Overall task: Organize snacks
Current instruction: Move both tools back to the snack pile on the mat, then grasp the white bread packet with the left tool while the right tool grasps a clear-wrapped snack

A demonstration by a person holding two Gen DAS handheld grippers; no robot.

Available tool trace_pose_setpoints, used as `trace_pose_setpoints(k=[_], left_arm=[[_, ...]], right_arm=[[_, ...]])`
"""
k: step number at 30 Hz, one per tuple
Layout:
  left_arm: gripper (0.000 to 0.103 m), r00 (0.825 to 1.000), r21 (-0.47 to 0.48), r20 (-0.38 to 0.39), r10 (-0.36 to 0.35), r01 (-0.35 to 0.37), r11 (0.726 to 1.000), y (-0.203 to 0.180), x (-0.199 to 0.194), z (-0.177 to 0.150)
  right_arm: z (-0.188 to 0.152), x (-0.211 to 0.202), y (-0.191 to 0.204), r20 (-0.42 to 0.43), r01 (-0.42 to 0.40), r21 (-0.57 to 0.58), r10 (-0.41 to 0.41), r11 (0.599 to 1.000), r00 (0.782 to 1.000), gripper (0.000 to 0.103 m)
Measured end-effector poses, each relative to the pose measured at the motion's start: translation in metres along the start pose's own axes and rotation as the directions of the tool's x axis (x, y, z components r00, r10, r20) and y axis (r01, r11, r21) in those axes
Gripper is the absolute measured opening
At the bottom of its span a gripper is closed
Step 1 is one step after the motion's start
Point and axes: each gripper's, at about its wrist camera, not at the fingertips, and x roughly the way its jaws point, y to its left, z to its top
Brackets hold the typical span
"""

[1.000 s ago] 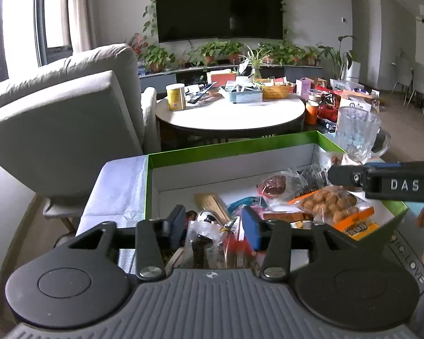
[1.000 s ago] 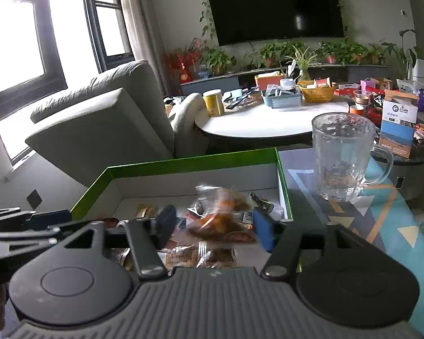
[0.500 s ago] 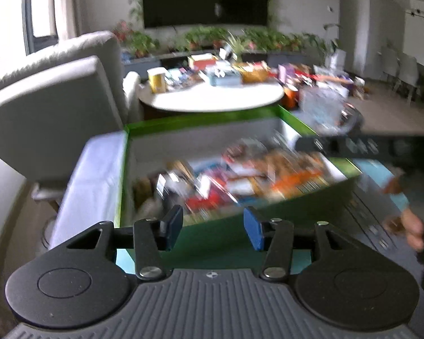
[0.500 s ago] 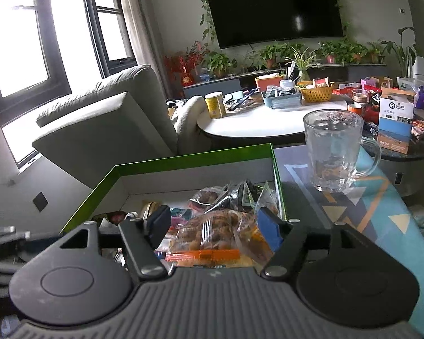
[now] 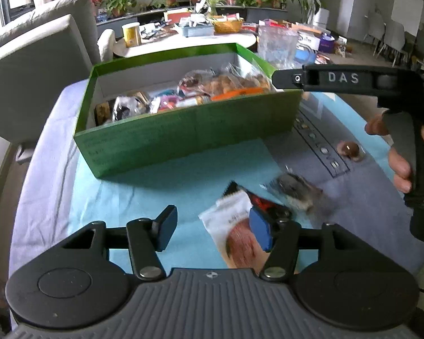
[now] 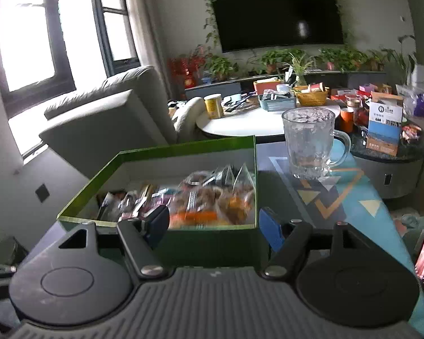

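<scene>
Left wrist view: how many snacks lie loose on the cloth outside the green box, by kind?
Flat packets: 2, a white packet and a dark red-and-black packet partly under it
Blurred clear-wrapped snack: 1
Small round brown sweet: 1
Total: 4

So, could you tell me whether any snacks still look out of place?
Yes: a white-and-red snack packet, a dark blurred wrapper and a small round brown sweet lie outside the green cardboard box.

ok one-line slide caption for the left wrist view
Left gripper, fingers open, hovers over loose snack packets on the blue cloth in front of the green box of snacks.
</scene>
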Motion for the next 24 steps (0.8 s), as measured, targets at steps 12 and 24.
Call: trace_pose_setpoints(k=[12,24], left_arm=[[0.061,0.996,0.005,-0.076,-0.036,0.036,0.999,-0.021,0.005,-0.021],[0.058,0.997,-0.073,-0.063,-0.037,0.033,0.997,-0.015,0.017,-0.019]], right_arm=[[-0.032,-0.025,0.000,-0.054,-0.007,-0.079,0.003,0.997,0.999,0.045],[-0.067,-0.017,0.013,-0.155,-0.051,-0.134,0.030,0.990,0.988,0.045]])
